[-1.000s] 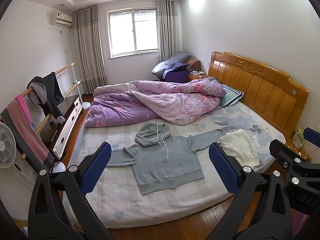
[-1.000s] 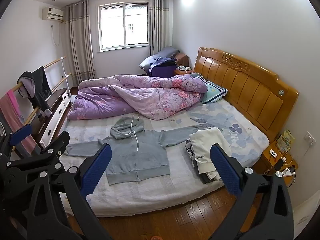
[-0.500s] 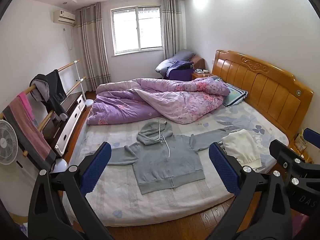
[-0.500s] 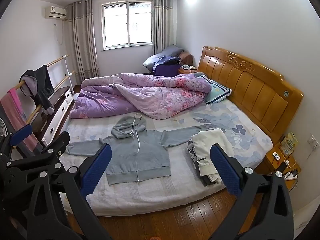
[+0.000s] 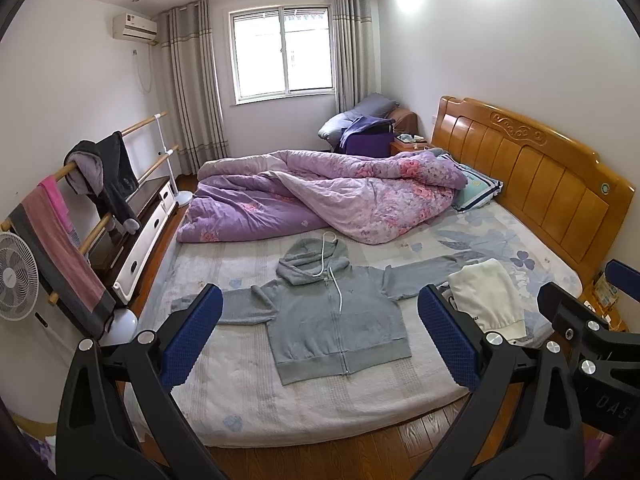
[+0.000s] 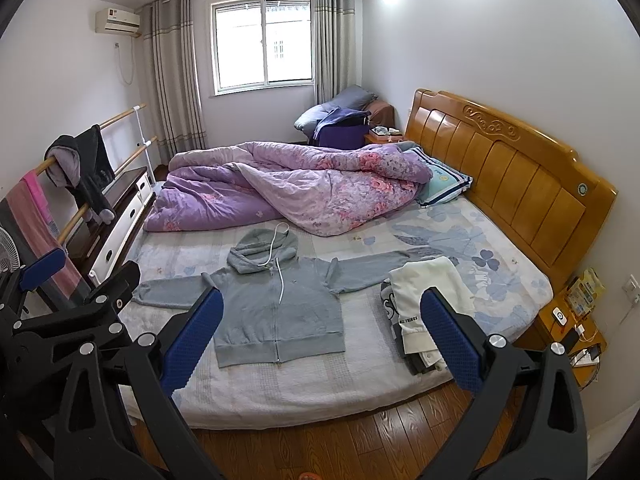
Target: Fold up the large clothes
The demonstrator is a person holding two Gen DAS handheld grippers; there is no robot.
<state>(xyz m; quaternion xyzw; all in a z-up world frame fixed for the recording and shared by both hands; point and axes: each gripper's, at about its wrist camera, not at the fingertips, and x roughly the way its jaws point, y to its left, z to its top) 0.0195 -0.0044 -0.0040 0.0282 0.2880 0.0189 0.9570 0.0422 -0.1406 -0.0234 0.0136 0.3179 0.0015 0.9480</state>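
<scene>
Hovering wide open and empty above the floor, the left gripper (image 5: pixel 320 336) and right gripper (image 6: pixel 322 336) face the grey zip-up cotton hoodie (image 5: pixel 336 320), spread flat on the bed (image 5: pixel 240 400), probably ready for folding.

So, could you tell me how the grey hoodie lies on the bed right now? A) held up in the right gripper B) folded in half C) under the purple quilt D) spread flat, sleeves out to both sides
D: the grey hoodie lies flat on the bed, zipped front up, sleeves outstretched, clear of the open left gripper and right gripper.
</scene>
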